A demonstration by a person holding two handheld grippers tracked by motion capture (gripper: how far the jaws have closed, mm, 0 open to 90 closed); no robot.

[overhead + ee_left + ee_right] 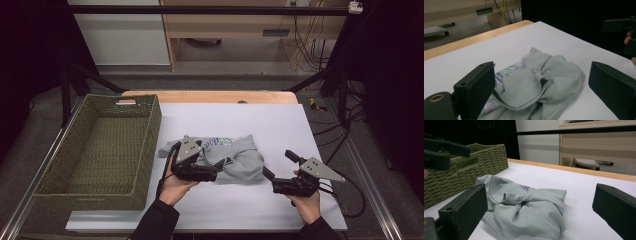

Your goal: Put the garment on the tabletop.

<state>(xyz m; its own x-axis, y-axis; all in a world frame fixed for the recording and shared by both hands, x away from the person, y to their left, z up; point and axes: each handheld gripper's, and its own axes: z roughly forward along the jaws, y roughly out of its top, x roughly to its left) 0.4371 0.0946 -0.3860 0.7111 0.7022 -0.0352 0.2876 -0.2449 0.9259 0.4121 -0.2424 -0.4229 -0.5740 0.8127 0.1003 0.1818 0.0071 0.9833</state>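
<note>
A crumpled grey garment (pixel 242 159) with a purple and green print lies in the middle of the white table cover (pixel 280 122). My left gripper (pixel 221 167) is at the garment's left side, open. In the left gripper view the cloth (pixel 554 72) bunches between its two wide-apart jaws, and I cannot tell whether they touch it. My right gripper (pixel 278 164) is open just right of the garment, pointing at it. In the right gripper view the garment (pixel 529 212) lies ahead between the spread jaws, apart from them.
A green woven basket (pixel 150 135), nothing visible inside, stands on the table's left side, also seen as the basket (pixel 479 160) beyond the garment. A wooden table edge (pixel 210 96) runs along the back. Cables (pixel 350 195) trail off the right side.
</note>
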